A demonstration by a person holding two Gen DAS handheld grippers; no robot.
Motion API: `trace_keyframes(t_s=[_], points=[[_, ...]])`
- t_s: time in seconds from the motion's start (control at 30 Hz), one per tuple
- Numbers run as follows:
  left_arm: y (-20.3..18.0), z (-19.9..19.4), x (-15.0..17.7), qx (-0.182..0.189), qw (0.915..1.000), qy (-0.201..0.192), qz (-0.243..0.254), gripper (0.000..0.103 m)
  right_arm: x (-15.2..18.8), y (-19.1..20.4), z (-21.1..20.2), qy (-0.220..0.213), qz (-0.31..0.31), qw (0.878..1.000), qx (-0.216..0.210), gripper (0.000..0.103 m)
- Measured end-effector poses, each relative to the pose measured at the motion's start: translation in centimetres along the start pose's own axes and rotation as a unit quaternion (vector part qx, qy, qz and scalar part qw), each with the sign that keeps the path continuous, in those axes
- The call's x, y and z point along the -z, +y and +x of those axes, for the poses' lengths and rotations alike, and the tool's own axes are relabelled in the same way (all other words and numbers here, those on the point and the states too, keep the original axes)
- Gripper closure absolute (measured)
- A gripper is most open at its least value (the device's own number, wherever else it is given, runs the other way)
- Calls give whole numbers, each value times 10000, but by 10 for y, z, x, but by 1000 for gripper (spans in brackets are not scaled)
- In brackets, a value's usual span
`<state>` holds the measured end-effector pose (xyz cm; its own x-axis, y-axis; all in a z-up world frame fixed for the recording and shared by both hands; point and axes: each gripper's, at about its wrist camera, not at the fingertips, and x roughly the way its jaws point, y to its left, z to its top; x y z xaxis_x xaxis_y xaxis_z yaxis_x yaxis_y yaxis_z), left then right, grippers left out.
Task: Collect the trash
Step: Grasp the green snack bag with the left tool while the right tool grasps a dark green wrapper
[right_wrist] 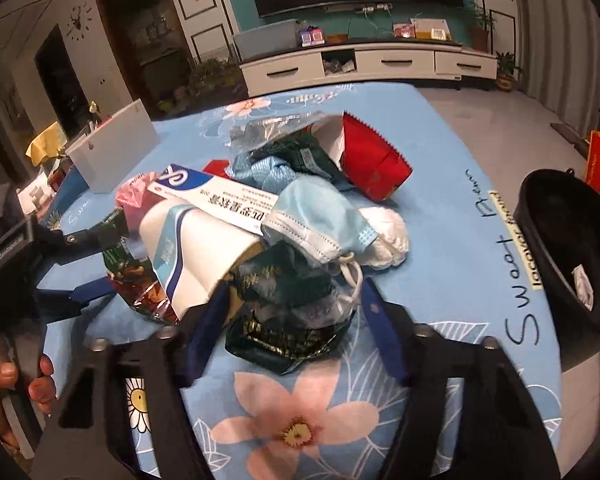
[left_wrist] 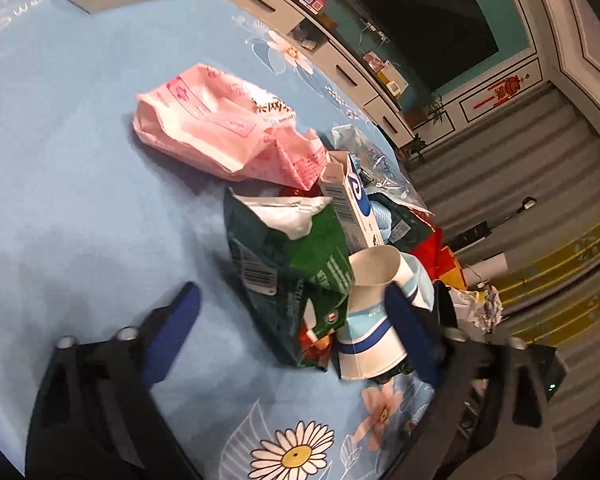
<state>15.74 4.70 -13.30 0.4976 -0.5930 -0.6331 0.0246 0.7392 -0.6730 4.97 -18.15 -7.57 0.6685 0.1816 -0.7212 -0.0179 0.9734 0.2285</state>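
Floral blue tablecloth (right_wrist: 440,200), trash pile (right_wrist: 300,220), TV cabinet (right_wrist: 380,64)

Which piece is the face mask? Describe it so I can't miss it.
On the blue floral tablecloth, find the trash pile near the black bin. The face mask tops the pile's right side beside a white wad: the only pale-blue pleated item with ear loops.

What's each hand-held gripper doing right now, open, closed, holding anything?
Left hand-held gripper: open, straddling the green snack bag, holding nothing.
Right hand-held gripper: open around the dark wrapper, not clamped.
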Motion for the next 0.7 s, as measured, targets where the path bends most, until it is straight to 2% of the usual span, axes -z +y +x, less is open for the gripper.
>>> trace_keyframes(t_s=[0.07,0.13,0.23,0.27,0.43,0.53,0.7], points=[[2,2,0,38,9999,52,-80,40,1,-2,0,10,15,10000,-26,52],[3,4,1,41,9999,73,-120,46,0,-2,-2,40,41,9999,-107,57],[3,0,3,118,9998,-10,-162,47,2,-3,-7,56,88,9998,-195,61],[3,-2,4,109,9998,-35,-151,51,3,-4,-9,52,110,9996,-246,63],[0,-21,7,132,9997,-211,-24,53,7,-9,-33,-168,225,9989,-367,66],[-7,-40,9,12,9990,-420,165,53,9,-14,-49,-318,325,9983,-369,66],[-29,-66,12,125,9961,-676,547,53,10,-26,-67,-548,514,9965,-368,66]])
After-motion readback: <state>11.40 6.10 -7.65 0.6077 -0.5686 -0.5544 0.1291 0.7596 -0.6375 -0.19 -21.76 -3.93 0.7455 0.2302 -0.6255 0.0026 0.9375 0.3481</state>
